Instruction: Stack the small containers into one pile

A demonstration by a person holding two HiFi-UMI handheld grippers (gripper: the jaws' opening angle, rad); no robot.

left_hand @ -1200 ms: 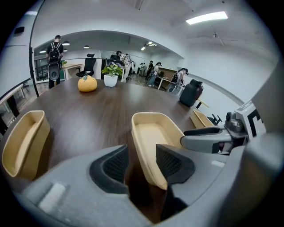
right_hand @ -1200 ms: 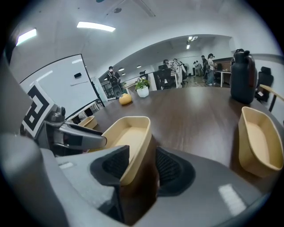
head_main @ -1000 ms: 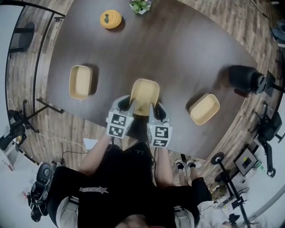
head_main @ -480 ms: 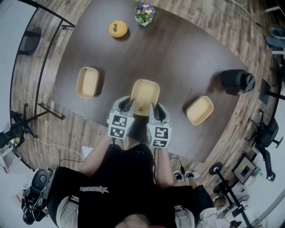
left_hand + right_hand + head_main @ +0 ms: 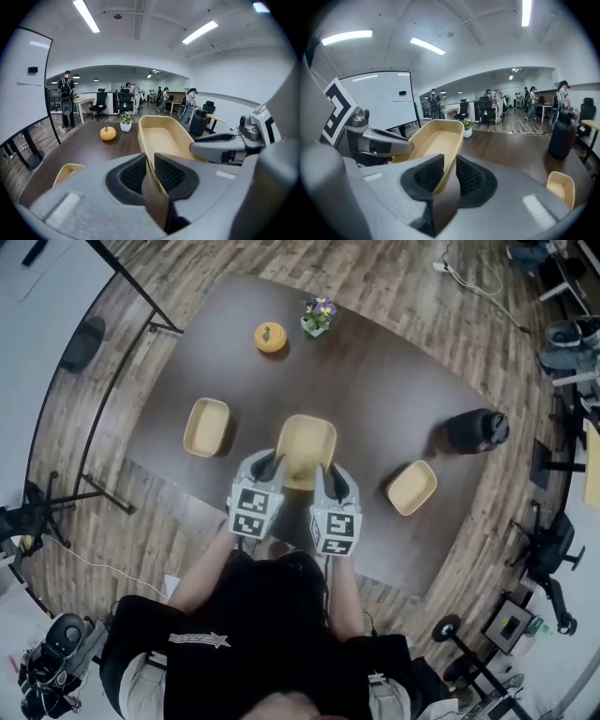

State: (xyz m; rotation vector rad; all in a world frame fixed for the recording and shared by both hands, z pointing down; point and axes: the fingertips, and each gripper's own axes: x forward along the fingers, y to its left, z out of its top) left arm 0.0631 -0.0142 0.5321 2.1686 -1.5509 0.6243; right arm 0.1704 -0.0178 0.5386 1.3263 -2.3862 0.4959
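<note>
A tan rectangular container hangs above the dark table, held from both sides. My left gripper is shut on its left rim, and my right gripper is shut on its right rim. A second tan container sits on the table to the left, also seen low in the left gripper view. A third tan container sits to the right, at the lower right of the right gripper view.
The dark oval table carries an orange pumpkin-shaped pot, a small flower pot and a black jug at the right. Office chairs, stands and a whiteboard frame ring the table on the wood floor.
Both grippers have risen with the middle container between them, so the table and the other two containers look smaller and farther below. The grips look unchanged.
</note>
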